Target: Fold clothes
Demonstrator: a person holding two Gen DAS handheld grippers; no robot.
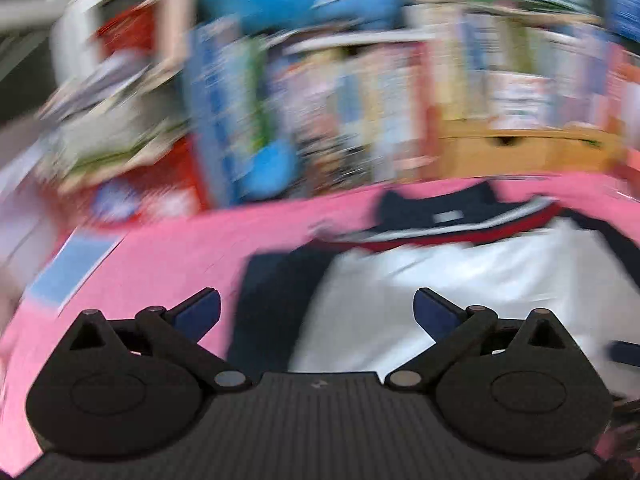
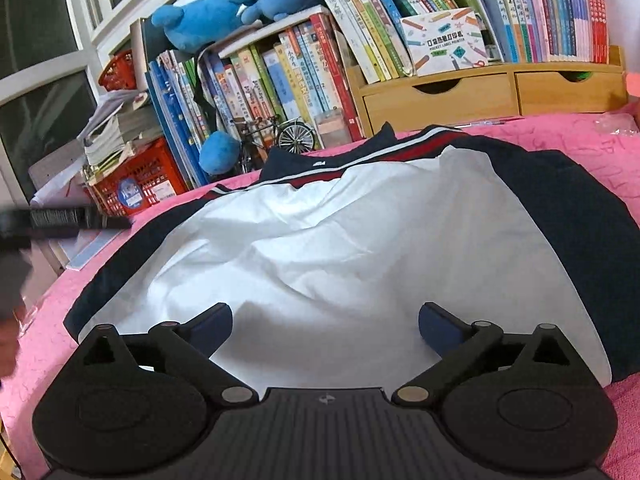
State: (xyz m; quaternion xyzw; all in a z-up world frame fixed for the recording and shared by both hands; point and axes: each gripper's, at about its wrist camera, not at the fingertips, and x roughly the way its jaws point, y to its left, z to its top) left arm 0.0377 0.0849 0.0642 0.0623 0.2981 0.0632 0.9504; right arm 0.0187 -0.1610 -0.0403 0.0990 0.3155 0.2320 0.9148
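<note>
A jacket (image 2: 360, 232) with a white body, navy sleeves, a navy collar and red-and-white stripes lies spread on the pink cloth (image 2: 48, 320) that covers the table. In the right wrist view my right gripper (image 2: 326, 316) is open just above the white near hem, with nothing between its pads. The left wrist view is blurred. It shows my left gripper (image 1: 316, 306) open over the jacket (image 1: 460, 280), where the navy sleeve meets the white body. Nothing is gripped.
Behind the table stand rows of books (image 2: 280, 76), a wooden drawer unit (image 2: 492, 94), a red basket (image 2: 140, 184), blue plush toys (image 2: 224, 12) and a small model bicycle (image 2: 280, 136). A blurred dark shape (image 2: 60, 220) reaches in from the left edge.
</note>
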